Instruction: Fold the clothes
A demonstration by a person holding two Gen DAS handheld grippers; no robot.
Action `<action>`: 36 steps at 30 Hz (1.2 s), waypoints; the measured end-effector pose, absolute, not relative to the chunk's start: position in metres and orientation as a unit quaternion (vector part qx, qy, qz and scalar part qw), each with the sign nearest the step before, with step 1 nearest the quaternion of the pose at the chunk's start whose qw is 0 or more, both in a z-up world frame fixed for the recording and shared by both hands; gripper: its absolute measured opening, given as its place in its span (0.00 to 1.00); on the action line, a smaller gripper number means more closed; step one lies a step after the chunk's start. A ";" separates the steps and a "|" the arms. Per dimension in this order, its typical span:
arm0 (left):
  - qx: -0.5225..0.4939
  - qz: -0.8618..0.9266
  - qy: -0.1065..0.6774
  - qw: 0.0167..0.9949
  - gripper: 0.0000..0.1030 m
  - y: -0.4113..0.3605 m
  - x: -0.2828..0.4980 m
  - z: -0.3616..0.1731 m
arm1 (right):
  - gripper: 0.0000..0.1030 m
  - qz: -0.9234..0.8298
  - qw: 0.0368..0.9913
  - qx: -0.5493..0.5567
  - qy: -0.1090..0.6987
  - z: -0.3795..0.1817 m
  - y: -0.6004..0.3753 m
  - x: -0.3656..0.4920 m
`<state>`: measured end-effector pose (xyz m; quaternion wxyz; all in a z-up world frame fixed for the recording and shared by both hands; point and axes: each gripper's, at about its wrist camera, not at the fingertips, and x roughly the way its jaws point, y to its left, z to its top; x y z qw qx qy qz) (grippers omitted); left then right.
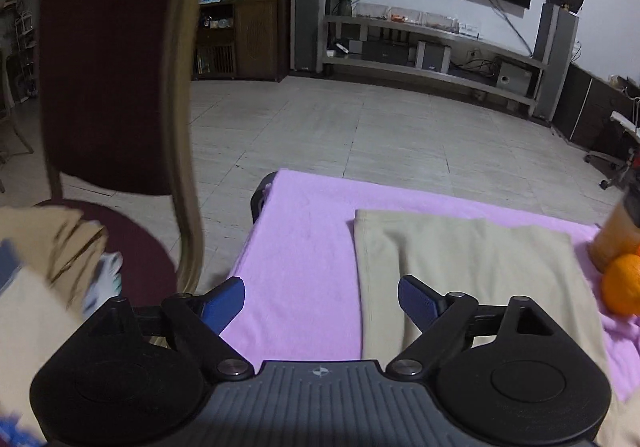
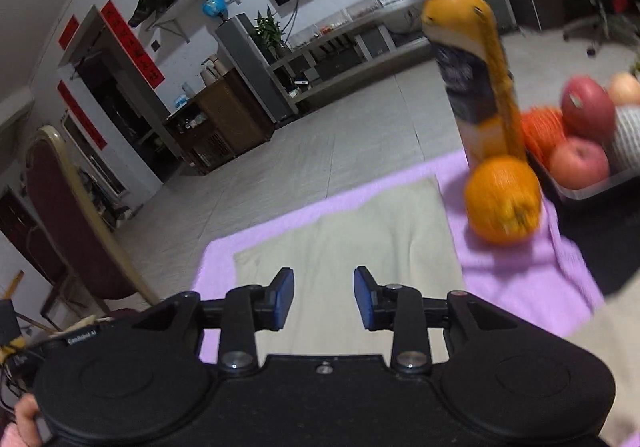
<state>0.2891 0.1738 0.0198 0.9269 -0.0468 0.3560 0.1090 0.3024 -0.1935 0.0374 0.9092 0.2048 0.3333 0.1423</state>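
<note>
So the beige cloth (image 1: 460, 271) is lying flat on the purple towel (image 1: 304, 255), looks already folded into a neat rectangle, with its near end running under both grippers and out of view. The left gripper (image 1: 320, 297) is wide open with nothing in it, hanging over the cloth's left edge. The right gripper (image 2: 324, 297) is open too, jaws a bit closer together, empty, and above the middle of the cloth. My guess is they're lined up like that to grab the near edge for another fold.

An orange (image 2: 502, 201) sits on the towel just right of the cloth, with a juice bottle (image 2: 476, 79) behind it and a fruit tray (image 2: 592, 183) further right.

The chair (image 1: 112, 87) on the left has a pile of clothes (image 1: 48, 267), too blurry to sort out. The right view is smeared, so the bottle label is unreadable.
</note>
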 end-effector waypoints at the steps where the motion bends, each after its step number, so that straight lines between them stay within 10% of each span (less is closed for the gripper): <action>1: -0.045 0.107 0.362 0.925 0.84 0.176 0.308 0.012 | 0.31 0.138 0.910 0.198 0.337 0.032 -0.192 0.321; 18: 0.014 0.035 0.387 0.921 0.79 0.161 0.483 -0.113 | 0.31 -0.032 0.906 0.109 0.407 -0.092 -0.178 0.538; 21: 0.023 0.021 0.384 0.923 0.49 0.153 0.485 -0.120 | 0.31 -0.030 0.905 0.097 0.413 -0.103 -0.174 0.543; 23: 0.031 0.019 0.373 0.927 0.03 0.146 0.478 -0.117 | 0.14 -0.017 0.909 0.092 0.405 -0.104 -0.171 0.537; 36: 0.287 0.100 0.308 0.901 0.17 0.101 0.474 -0.119 | 0.05 -0.055 0.945 -0.084 0.312 -0.090 -0.131 0.510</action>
